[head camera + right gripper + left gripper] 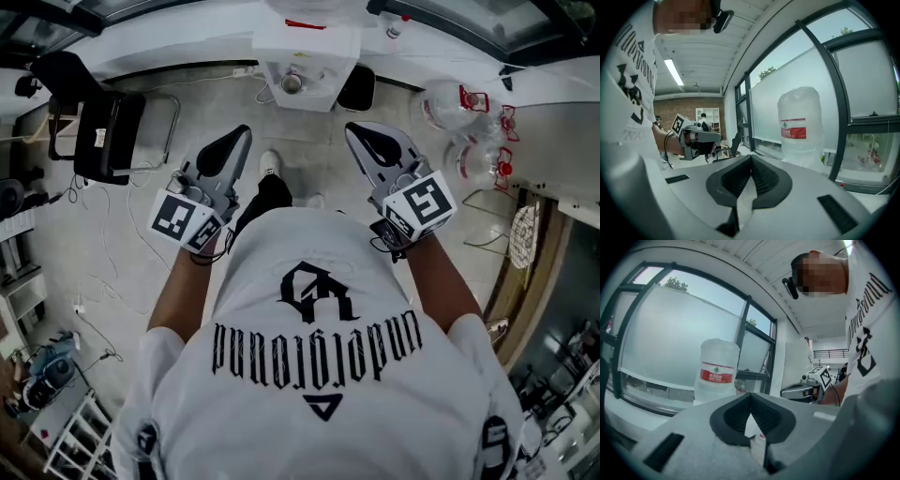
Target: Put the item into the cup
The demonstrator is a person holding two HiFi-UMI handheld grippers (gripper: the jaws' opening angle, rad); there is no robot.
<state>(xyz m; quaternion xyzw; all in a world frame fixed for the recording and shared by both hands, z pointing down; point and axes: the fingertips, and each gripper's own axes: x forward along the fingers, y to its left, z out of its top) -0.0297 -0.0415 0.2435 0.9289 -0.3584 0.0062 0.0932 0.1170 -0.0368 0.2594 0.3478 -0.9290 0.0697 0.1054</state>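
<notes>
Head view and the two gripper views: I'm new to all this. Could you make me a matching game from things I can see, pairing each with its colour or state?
Things:
1. water jug label
2. chair
3. shirt
4. left tongs

Colour or state:
A. white with black lettering
B. shut, holding nothing
C. red
D. black

Pairs: 1-C, 2-D, 3-A, 4-B.
</notes>
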